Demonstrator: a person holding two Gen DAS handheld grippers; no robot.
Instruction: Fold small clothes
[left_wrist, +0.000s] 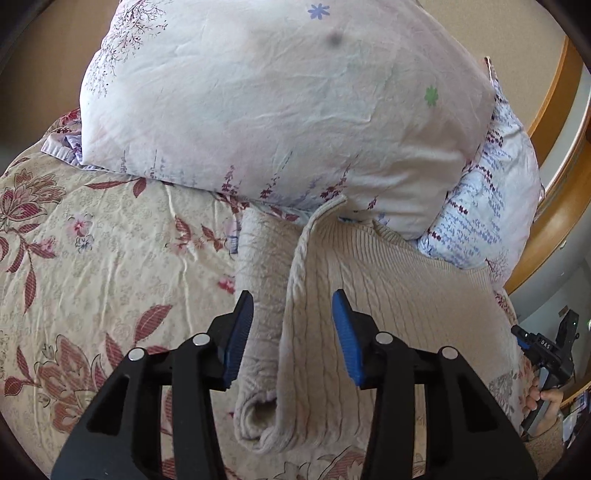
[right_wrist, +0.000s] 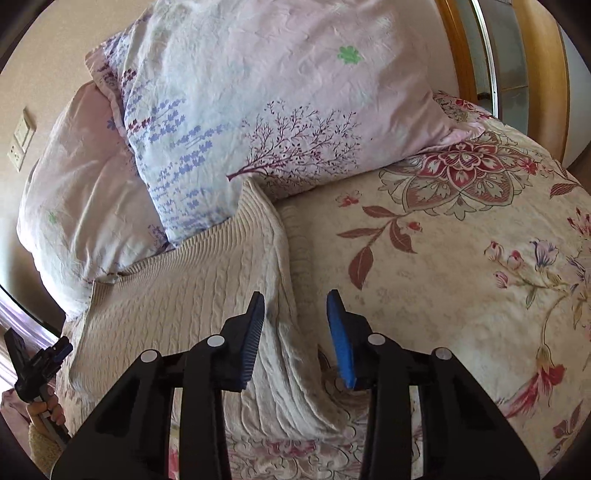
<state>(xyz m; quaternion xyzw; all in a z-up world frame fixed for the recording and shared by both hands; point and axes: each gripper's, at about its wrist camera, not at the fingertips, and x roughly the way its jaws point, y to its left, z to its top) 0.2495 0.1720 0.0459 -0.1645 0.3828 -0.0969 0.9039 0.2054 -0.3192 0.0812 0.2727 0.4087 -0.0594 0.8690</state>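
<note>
A cream cable-knit sweater (left_wrist: 388, 295) lies flat on the bed, its ribbed hem against the pillows. In the left wrist view a sleeve (left_wrist: 258, 280) lies along its left edge, cuff toward me. My left gripper (left_wrist: 293, 308) is open and empty above that sleeve and the sweater's edge. In the right wrist view the sweater (right_wrist: 177, 295) fills the lower left, and a sleeve (right_wrist: 291, 369) lies along its right edge. My right gripper (right_wrist: 295, 308) is open and empty above that edge. Each gripper shows in the other's view, the right one (left_wrist: 543, 347) and the left one (right_wrist: 40, 362).
Two floral pillows (left_wrist: 277, 103) (right_wrist: 258, 122) lean at the head of the bed, touching the sweater's hem. A floral bedspread (left_wrist: 92, 240) (right_wrist: 461, 277) covers the bed. A wooden frame (left_wrist: 554, 206) runs along the right. A wall socket (right_wrist: 20, 144) is at the left.
</note>
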